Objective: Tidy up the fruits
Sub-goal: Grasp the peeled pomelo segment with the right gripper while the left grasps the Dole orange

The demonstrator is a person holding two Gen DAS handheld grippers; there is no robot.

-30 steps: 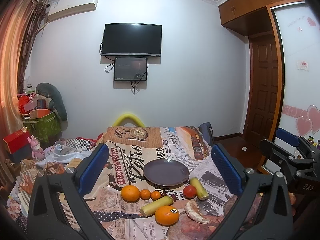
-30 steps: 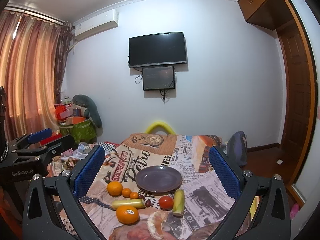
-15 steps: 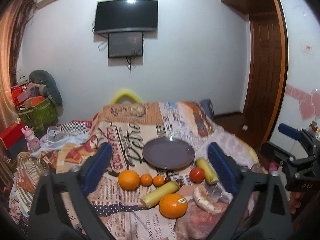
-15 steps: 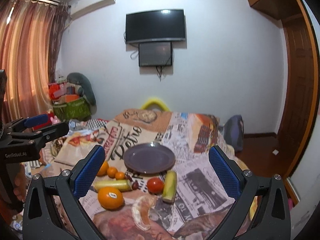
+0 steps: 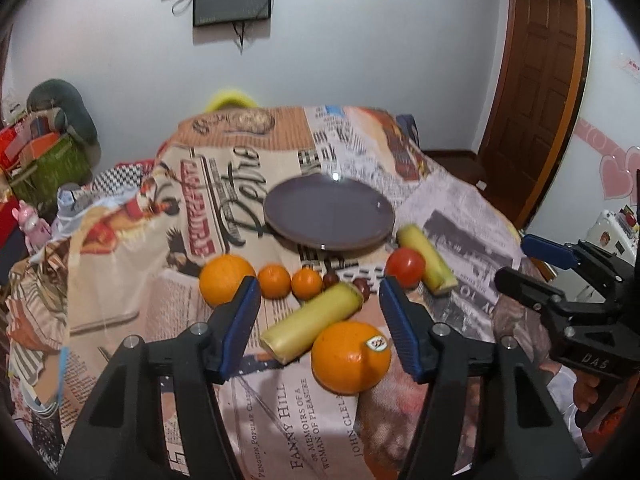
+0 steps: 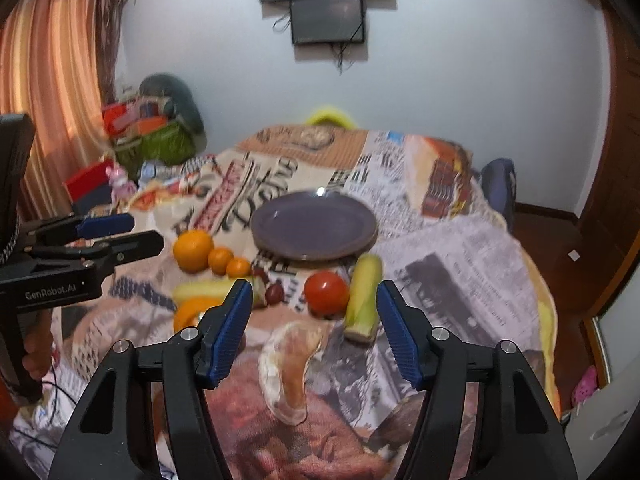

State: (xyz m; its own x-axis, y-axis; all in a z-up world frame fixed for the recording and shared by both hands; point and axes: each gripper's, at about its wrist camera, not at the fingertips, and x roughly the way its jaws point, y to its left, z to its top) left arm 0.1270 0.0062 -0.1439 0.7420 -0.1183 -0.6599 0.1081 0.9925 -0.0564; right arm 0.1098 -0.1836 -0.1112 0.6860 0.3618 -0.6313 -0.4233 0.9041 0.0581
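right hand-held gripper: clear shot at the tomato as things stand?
Probably yes. The right hand-held gripper is open and empty, and the tomato lies just ahead between its fingers. Nothing covers it, but the yellow-green stalk piece touches its right side and could get bumped.

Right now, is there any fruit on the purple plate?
No, the purple plate is bare, and the oranges, the tomato and the other pieces all lie on the printed cloth in front of it.
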